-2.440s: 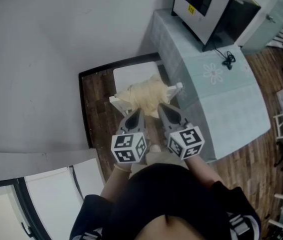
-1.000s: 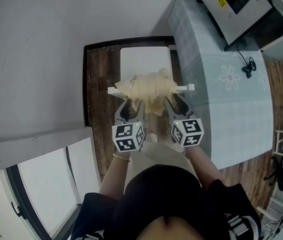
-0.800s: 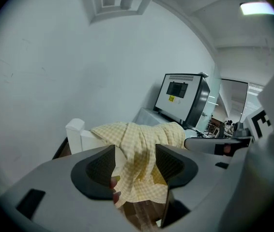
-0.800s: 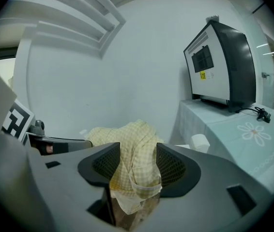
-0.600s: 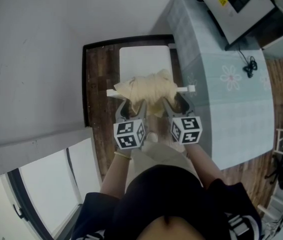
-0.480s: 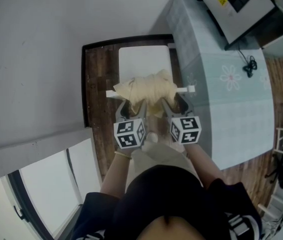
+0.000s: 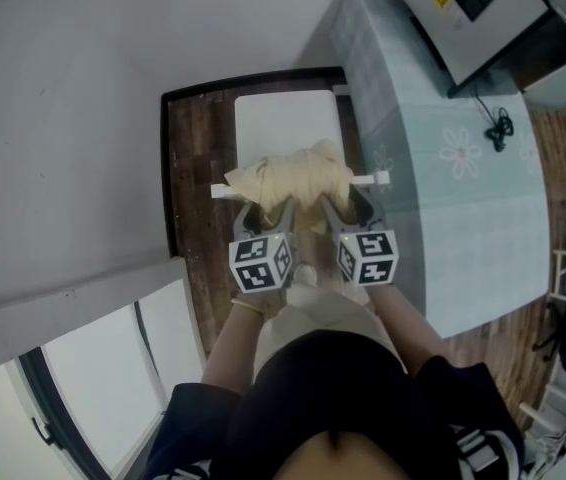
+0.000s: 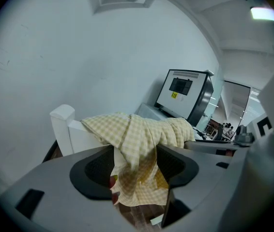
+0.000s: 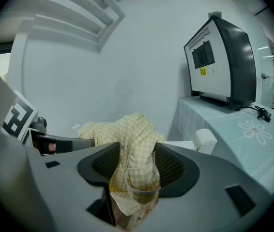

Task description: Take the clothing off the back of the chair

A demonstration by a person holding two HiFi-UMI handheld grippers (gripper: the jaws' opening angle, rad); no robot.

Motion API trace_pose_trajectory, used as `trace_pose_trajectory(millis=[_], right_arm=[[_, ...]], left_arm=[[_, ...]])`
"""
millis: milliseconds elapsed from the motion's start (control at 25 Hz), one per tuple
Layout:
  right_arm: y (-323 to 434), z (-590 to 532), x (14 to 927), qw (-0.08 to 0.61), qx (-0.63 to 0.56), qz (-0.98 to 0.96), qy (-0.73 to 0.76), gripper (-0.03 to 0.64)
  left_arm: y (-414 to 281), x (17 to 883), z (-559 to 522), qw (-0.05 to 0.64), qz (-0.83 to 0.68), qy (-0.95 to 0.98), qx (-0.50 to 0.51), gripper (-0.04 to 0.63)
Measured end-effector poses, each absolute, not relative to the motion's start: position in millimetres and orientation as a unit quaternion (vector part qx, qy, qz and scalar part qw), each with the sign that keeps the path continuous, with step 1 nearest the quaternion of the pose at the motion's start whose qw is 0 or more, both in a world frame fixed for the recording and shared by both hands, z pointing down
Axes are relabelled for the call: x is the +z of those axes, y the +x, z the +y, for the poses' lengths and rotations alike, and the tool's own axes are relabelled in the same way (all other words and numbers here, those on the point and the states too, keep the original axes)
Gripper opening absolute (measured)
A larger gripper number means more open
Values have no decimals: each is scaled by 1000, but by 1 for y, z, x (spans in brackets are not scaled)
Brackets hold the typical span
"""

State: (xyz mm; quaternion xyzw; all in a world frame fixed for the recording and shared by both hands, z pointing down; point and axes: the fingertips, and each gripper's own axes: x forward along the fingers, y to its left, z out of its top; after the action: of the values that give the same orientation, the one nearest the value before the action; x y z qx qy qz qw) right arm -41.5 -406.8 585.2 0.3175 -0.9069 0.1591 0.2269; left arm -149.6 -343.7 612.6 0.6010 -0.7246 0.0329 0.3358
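A pale yellow checked cloth point(image 7: 291, 180) is bunched over the top rail of a white chair point(image 7: 375, 178); its folds hang down the near side. My left gripper point(image 7: 263, 214) is open at the cloth's left part. In the left gripper view the cloth point(image 8: 138, 134) hangs between the pads of the left gripper point(image 8: 136, 164) with gaps on both sides. My right gripper point(image 7: 347, 208) is open at the cloth's right part. In the right gripper view a hanging fold of the cloth point(image 9: 133, 129) lies loose between the pads of the right gripper point(image 9: 133, 167).
The chair seat point(image 7: 288, 123) lies beyond the rail, close to a grey wall point(image 7: 73, 118) at the left. A table with a light blue cloth point(image 7: 443, 168) stands right of the chair and carries a boxy appliance point(image 7: 473, 8) and a cable point(image 7: 498, 123). A window point(image 7: 93, 368) is at the lower left.
Both grippers have closed in on the chair back and dropped slightly. Their jaws stand wider apart round the hanging cloth than one second ago.
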Motion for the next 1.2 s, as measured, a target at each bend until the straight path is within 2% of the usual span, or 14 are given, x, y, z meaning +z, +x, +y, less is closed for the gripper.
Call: trace_pose_trajectory(millis=[200, 360, 840, 1200], right_arm=[[-42, -408, 586, 227, 157, -905, 323, 235], [-43, -407, 585, 229, 159, -906, 318, 232], [-48, -403, 583, 242, 146, -906, 314, 115], [-47, -398, 576, 241, 142, -909, 309, 89]], left_arm=[[-149, 612, -346, 335, -724, 602, 36, 256], [-146, 610, -347, 334, -723, 603, 34, 216], [-136, 605, -352, 348, -707, 615, 38, 107], [-133, 598, -350, 346, -703, 620, 35, 81]])
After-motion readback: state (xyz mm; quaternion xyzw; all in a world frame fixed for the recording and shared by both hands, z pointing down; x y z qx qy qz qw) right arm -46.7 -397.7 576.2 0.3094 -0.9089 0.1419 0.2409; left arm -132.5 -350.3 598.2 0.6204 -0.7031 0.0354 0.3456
